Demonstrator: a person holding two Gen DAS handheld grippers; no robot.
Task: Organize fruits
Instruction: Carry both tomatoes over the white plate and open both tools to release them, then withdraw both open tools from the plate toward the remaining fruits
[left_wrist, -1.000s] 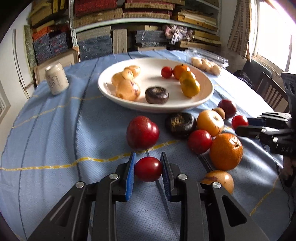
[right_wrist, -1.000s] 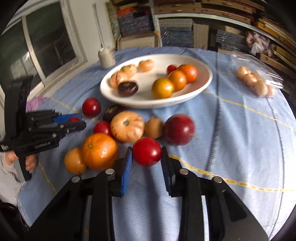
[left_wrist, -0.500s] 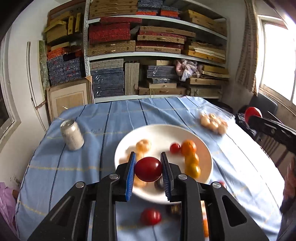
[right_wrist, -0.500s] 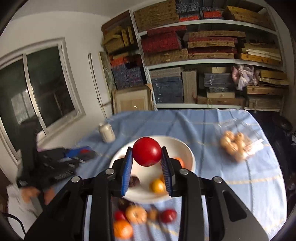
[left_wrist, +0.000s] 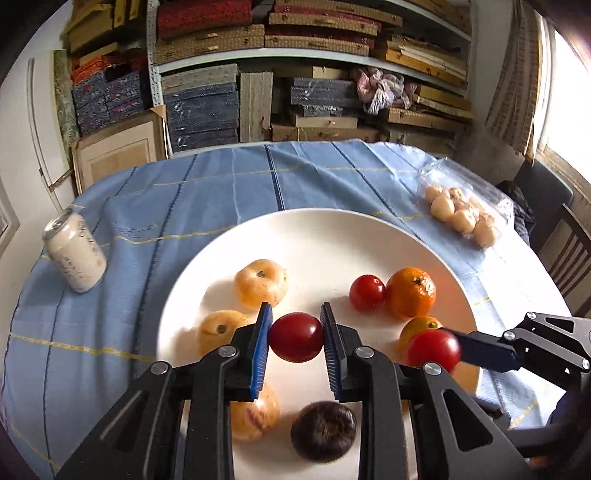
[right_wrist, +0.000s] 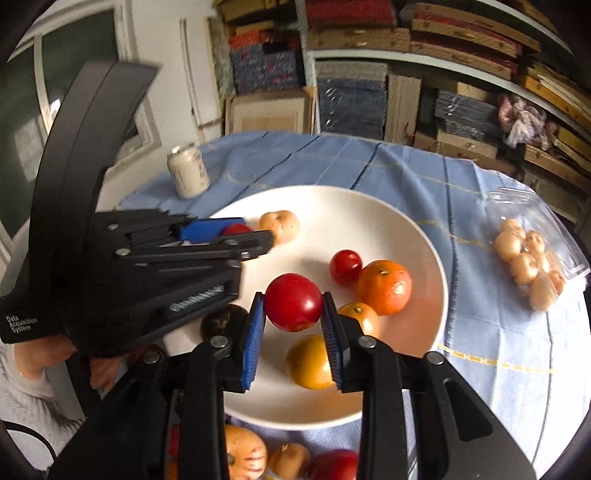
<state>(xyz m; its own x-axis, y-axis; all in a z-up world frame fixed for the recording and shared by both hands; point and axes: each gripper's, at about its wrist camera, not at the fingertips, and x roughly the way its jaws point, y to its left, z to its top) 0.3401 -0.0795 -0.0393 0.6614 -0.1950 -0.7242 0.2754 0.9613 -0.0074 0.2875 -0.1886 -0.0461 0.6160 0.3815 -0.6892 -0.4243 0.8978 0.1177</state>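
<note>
Left gripper (left_wrist: 296, 336) clamped dark red tomato (left_wrist: 296, 336) above white plate (left_wrist: 325, 236); right gripper (right_wrist: 293, 313) clamped bright red tomato (right_wrist: 293, 302) above same plate.

Between the ribbed blue pads (left_wrist: 261, 350) of the matt black plastic left gripper (left_wrist: 296, 338) sits a glossy, smooth red tomato (left_wrist: 295, 336). Beyond it, the white plate (left_wrist: 321, 236) looks smooth and glazed. Under the plate the blue tablecloth (left_wrist: 207, 192) is matt woven cloth. To the gripper's far left stands a metal can (left_wrist: 74, 254); to its far right, a clear shiny plastic bag (left_wrist: 465, 206). The right gripper (right_wrist: 293, 326) has bright metal screws (right_wrist: 221, 341).
</note>
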